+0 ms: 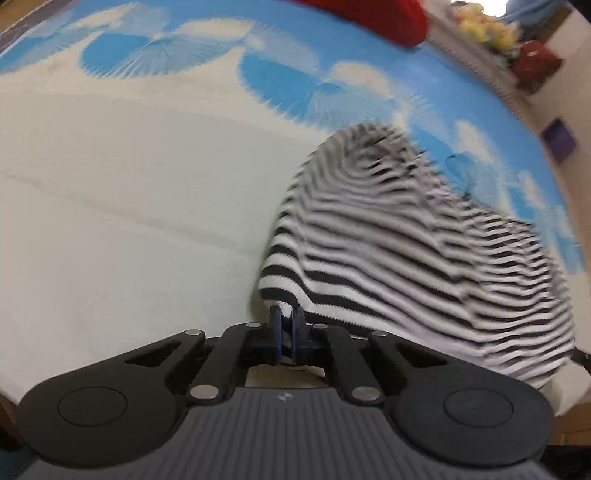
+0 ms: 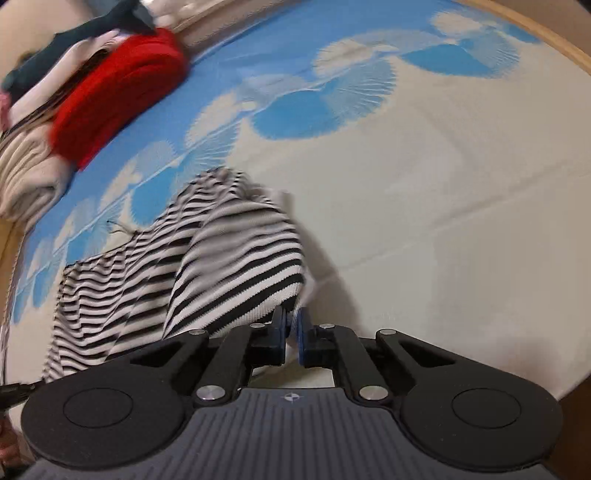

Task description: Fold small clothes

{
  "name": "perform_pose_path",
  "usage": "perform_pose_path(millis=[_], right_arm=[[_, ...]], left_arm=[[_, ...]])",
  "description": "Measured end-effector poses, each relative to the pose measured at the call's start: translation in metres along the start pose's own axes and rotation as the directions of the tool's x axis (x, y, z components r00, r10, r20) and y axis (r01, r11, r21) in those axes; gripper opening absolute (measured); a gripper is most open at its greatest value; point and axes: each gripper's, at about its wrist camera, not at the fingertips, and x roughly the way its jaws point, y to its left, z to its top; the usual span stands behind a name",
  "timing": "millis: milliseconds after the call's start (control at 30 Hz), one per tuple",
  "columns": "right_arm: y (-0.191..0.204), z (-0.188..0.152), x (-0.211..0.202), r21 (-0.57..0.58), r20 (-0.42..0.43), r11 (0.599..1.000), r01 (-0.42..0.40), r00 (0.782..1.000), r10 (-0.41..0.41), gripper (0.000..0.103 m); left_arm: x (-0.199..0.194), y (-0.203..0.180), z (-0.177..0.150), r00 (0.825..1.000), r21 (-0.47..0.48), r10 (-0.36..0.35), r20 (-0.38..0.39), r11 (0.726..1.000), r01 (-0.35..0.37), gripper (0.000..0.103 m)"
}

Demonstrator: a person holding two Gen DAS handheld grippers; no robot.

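A black-and-white striped garment (image 1: 406, 236) lies partly lifted over a bed with a white and blue patterned sheet (image 1: 129, 184). My left gripper (image 1: 287, 321) is shut on one corner of its edge, which rises from the sheet. In the right wrist view the same striped garment (image 2: 221, 266) spreads to the left, and my right gripper (image 2: 292, 321) is shut on another corner of it. The cloth hangs in a fold between the two grips. Both views are motion blurred.
A pile of folded clothes with a red knit item (image 2: 118, 92) on top sits at the bed's far side; it also shows in the left wrist view (image 1: 373, 18). The wooden bed edge (image 2: 554, 40) runs along the right. A shelf with yellow flowers (image 1: 487, 26) stands beyond the bed.
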Motion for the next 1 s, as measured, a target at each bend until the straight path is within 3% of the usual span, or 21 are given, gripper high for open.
perform_pose_path(millis=[133,200,300,400,433,533,667,767,867,933,1000], right_arm=[[-0.003,-0.010,0.027,-0.054,-0.137,0.991,0.123,0.982,-0.129,0.005],[0.002,-0.013,0.035,-0.101,-0.157,0.982,0.159,0.972,-0.174,0.005],[0.012,-0.012,0.036,-0.145,-0.138,0.972,0.184,0.969,-0.205,0.006],[0.023,-0.007,0.020,-0.187,0.013,0.937,0.295,0.955,-0.298,0.008],[0.027,-0.005,0.012,-0.190,0.069,0.939,0.288,0.958,-0.279,0.010],[0.036,-0.006,-0.003,-0.203,0.155,0.969,0.144,0.981,-0.113,0.013],[0.055,-0.012,0.010,-0.286,0.100,0.958,0.000,0.995,0.030,0.024],[0.067,-0.022,0.031,-0.356,0.033,0.934,0.025,0.999,-0.014,0.026],[0.072,-0.027,0.057,-0.400,-0.029,0.908,0.122,0.989,-0.146,0.034],[0.069,-0.026,0.071,-0.385,-0.067,0.906,0.175,0.974,-0.217,0.035],[0.071,-0.019,0.071,-0.352,-0.057,0.919,0.179,0.976,-0.212,0.035]], left_arm=[[0.025,-0.003,-0.010,0.987,0.026,0.083,-0.140,0.996,-0.080,0.006],[0.027,-0.009,-0.011,0.983,0.052,0.106,-0.148,0.994,-0.100,0.008],[0.020,-0.017,-0.006,0.986,0.054,0.135,-0.094,0.990,-0.130,0.018],[0.001,-0.026,-0.001,0.996,0.068,0.091,0.024,0.993,-0.093,0.025],[-0.004,-0.031,0.000,0.998,0.072,0.044,0.051,0.996,-0.048,0.025],[-0.011,-0.049,-0.001,0.995,0.123,-0.053,0.085,0.992,0.043,0.025],[-0.002,-0.086,-0.006,0.989,0.215,-0.133,0.066,0.970,0.116,0.025],[0.014,-0.111,-0.007,0.992,0.282,-0.124,0.033,0.953,0.110,0.027],[0.038,-0.126,-0.006,0.999,0.328,-0.050,-0.016,0.943,0.052,0.042],[0.056,-0.127,-0.004,0.999,0.323,0.003,-0.054,0.946,0.015,0.045],[0.059,-0.126,0.003,0.998,0.280,-0.007,-0.058,0.960,0.023,0.046]])
